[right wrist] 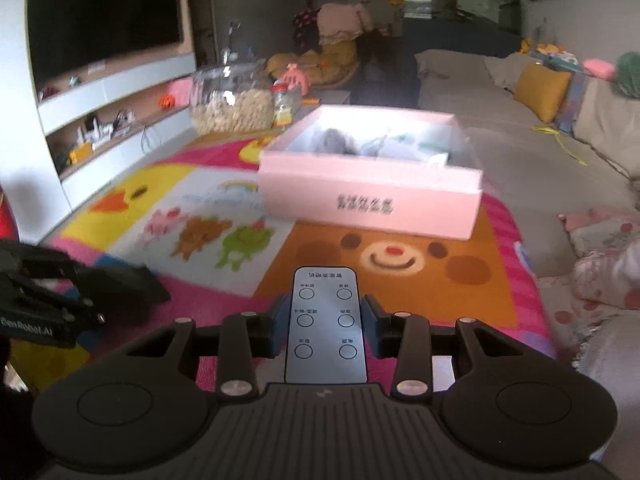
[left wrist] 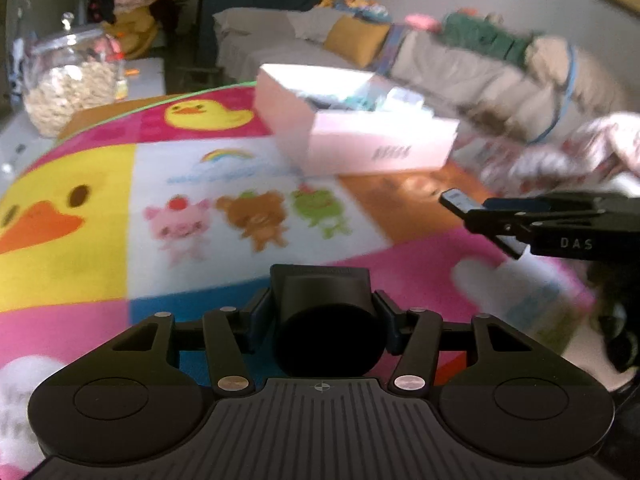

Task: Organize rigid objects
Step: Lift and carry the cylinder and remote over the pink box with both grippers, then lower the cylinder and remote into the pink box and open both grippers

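Note:
My left gripper [left wrist: 323, 314] is shut on a black boxy object [left wrist: 320, 288] with a rounded dark end, held above the colourful cartoon mat [left wrist: 120, 240]. My right gripper [right wrist: 326, 320] is shut on a slim grey remote control [right wrist: 325, 356] with round buttons, its top pointing at the pink open box [right wrist: 360, 200]. The box [left wrist: 360, 148] stands on the mat's far side with several pale items inside. In the left wrist view the right gripper [left wrist: 492, 220] comes in from the right with the remote's end [left wrist: 456, 200] sticking out. In the right wrist view the left gripper [right wrist: 100, 292] shows at the left.
A glass jar of pale snacks [right wrist: 230, 108] stands beyond the mat at the far left. A grey sofa with a yellow cushion [right wrist: 540, 88] runs along the right. A TV and shelf unit [right wrist: 104, 12] fill the left wall. Floral fabric [right wrist: 600, 256] lies at the right.

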